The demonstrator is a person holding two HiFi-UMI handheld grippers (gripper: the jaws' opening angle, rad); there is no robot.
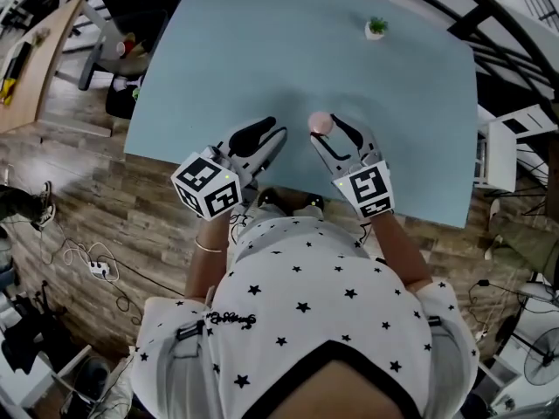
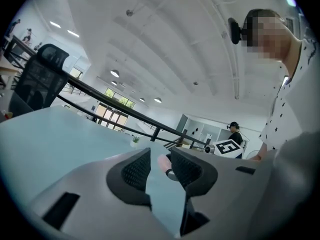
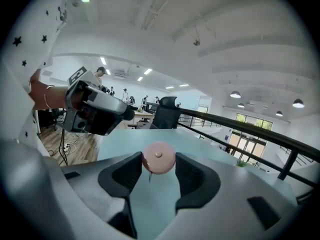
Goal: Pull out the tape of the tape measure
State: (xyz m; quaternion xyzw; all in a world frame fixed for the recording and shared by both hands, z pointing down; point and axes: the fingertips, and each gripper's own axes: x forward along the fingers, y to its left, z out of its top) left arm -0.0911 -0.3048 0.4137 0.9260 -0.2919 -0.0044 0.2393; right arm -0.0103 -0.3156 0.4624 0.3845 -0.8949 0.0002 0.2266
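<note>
1. The desk (image 1: 262, 51): pale blue top with rounded corners, standing on a wood-plank floor (image 1: 79, 199).
2. A potted plant (image 1: 376, 28): small, green leaves in a white pot, upright near the far right corner.
3. A tape measure (image 1: 320, 122): pink, round, over the desk's near half, well apart from the plant; contact with the top cannot be told.

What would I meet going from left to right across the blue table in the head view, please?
left gripper → pink tape measure → small potted plant. The right gripper is left out, since it closes around the tape measure and overlaps it.
</note>
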